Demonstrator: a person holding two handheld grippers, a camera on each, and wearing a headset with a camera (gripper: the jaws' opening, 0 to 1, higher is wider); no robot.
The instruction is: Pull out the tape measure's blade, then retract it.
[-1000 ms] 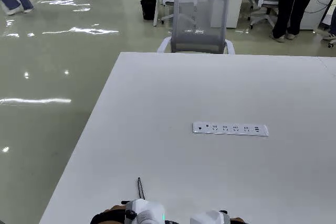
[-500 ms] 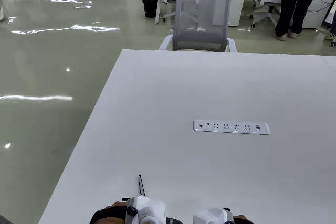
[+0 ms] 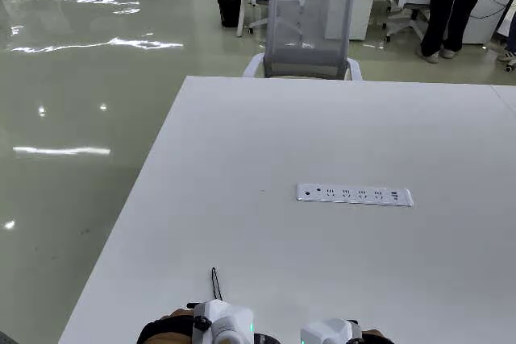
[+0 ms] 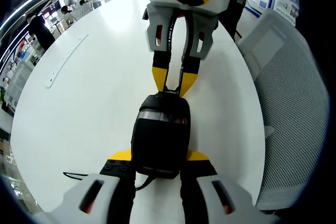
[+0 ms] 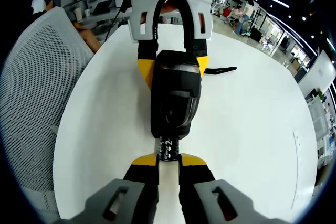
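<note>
White table (image 3: 242, 159), left tongs (image 4: 159, 155) clamping tape measure (image 4: 160, 124), right tongs (image 5: 168, 160) pinching its blade (image 5: 167, 148).

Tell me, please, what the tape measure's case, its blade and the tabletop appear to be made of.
The tape measure case looks like black moulded plastic, semi-gloss with soft highlights. The blade is a thin flat strip with printed numerals, probably coated metal, though that is unconfirmed. The tabletop is smooth matte white, likely laminate.

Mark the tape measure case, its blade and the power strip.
tape measure case (image 4: 160, 140): left gripper view, top of the black housing.
blade (image 5: 168, 148): right gripper view, numbered stretch at the case mouth.
power strip (image 3: 355, 196): head view, middle sockets.
</note>
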